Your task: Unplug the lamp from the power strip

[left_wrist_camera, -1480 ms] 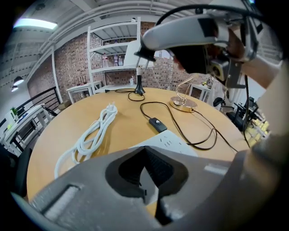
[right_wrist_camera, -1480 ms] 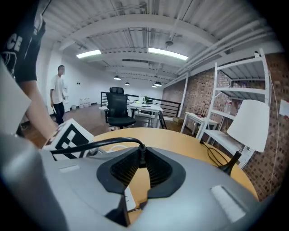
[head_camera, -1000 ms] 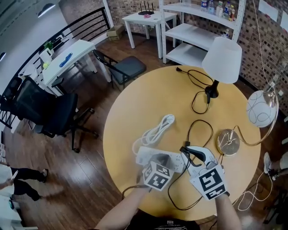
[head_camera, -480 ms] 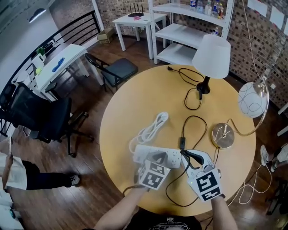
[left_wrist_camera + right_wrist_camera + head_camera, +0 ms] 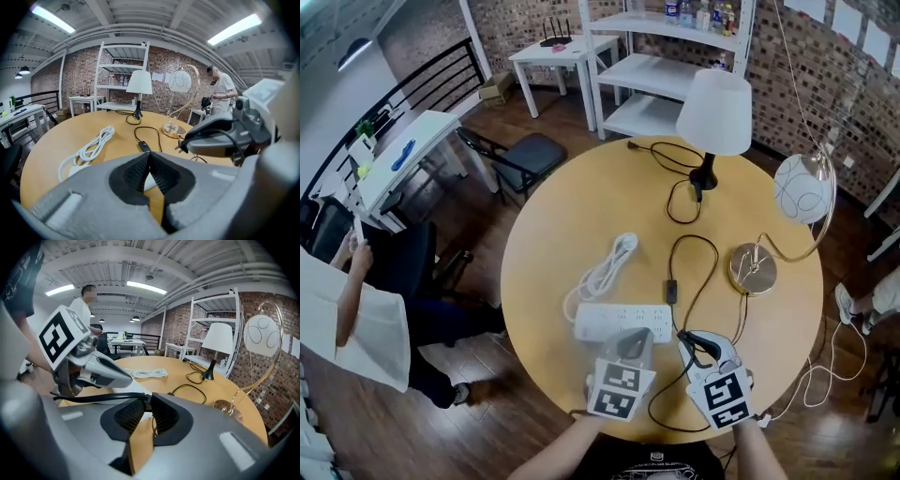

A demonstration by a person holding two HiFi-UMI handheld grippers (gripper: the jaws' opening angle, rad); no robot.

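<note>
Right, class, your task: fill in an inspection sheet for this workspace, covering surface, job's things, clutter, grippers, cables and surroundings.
Surface: round wooden table.
Job's things: white power strip lies flat near the front edge; black plug is out of it, prongs showing; white-shade lamp and brass arc lamp stand at the far side.
Clutter: nothing seen.
Grippers: left gripper shut, nothing in it, by the strip; right gripper shut on the plug.
Cables: white cord coiled beside the strip; black cord with inline switch looped mid-table.
Surroundings: white shelving, folding chair, a person at the left.
</note>
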